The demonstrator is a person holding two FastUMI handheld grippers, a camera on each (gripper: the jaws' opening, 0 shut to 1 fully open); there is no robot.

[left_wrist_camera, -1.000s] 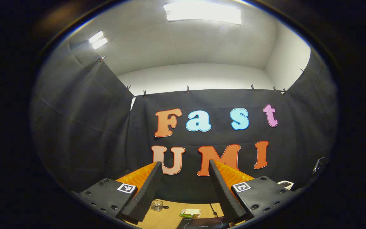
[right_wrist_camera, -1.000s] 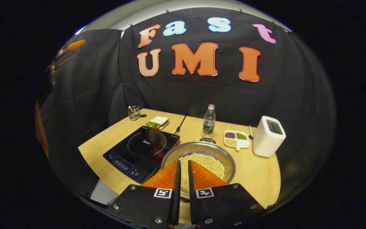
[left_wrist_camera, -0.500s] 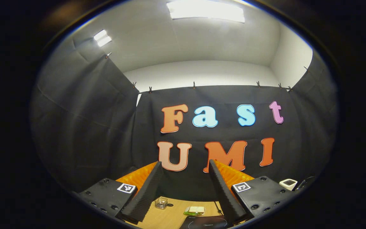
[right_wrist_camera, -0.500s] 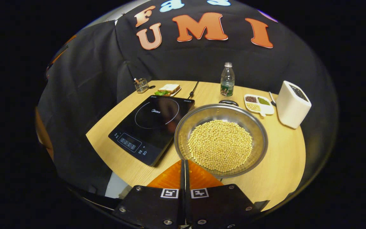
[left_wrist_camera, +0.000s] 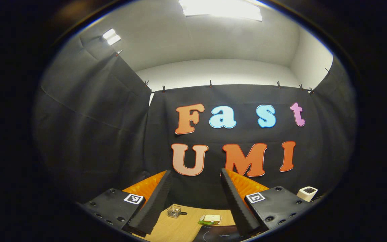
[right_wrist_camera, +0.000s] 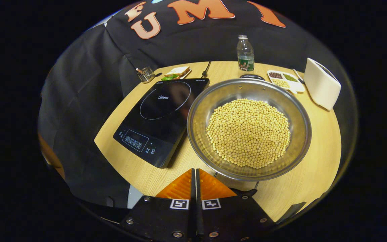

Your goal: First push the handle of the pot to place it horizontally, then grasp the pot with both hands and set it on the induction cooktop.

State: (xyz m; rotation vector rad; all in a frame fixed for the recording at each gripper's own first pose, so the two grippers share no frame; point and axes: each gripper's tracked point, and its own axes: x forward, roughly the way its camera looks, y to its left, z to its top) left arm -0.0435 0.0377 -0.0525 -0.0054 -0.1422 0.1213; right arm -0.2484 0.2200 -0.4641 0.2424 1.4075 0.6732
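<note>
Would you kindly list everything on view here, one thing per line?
Pot: one, steel, holding beans, right of cooktop.
Beans: one heap, yellow, in pot.
Cooktop: one, black, table's left.
Bottle: one, clear, behind pot.
Dish: one, white, divided, right of bottle.
Toaster: one, white, far right.
Sandwich: one, behind cooktop.
Holder: one, clear, far left.
Table: one, wooden.
Left gripper: jaws open, raised above the table.
Right gripper: jaws shut, before pot.
</note>
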